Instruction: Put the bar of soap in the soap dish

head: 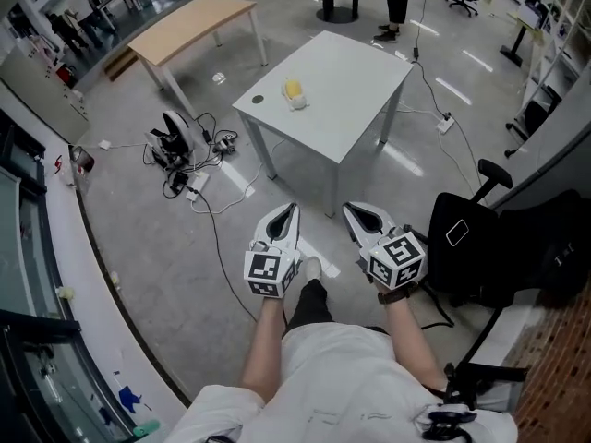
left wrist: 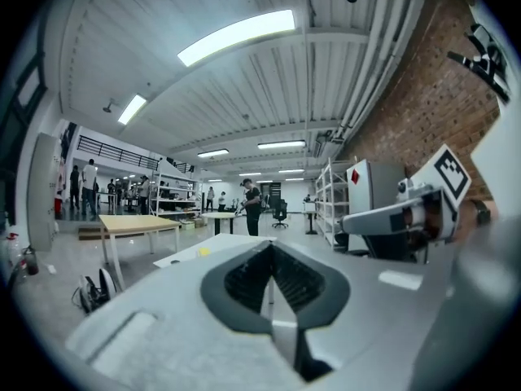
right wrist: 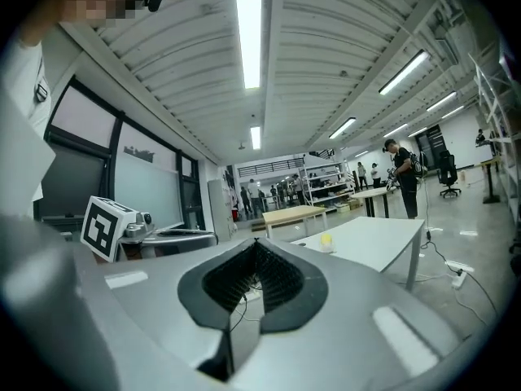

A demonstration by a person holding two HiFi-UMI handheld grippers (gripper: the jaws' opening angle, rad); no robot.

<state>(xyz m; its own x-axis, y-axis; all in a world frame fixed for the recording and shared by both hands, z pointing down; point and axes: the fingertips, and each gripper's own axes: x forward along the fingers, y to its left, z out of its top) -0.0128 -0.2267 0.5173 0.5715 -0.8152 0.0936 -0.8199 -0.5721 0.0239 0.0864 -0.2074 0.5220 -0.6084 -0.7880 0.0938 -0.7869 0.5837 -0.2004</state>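
A yellow bar of soap (head: 293, 87) lies on the white table (head: 342, 109), beside or on a small white dish (head: 297, 101); which of the two I cannot tell. A small dark round thing (head: 258, 99) sits to their left. Both grippers are held level well short of the table, over the floor. My left gripper (head: 293, 209) is shut and holds nothing, and so is my right gripper (head: 350, 208). The left gripper view shows its jaws (left wrist: 271, 245) meeting at the tips, with the soap (left wrist: 203, 252) far off. From the right gripper (right wrist: 255, 243), the soap (right wrist: 326, 239) sits on the table (right wrist: 383, 239).
A wooden table (head: 189, 26) stands beyond the white one. Cables and gear (head: 180, 146) lie on the floor at the left. A black office chair (head: 471, 238) stands close at my right. A window wall runs along the left. People stand far off in the room.
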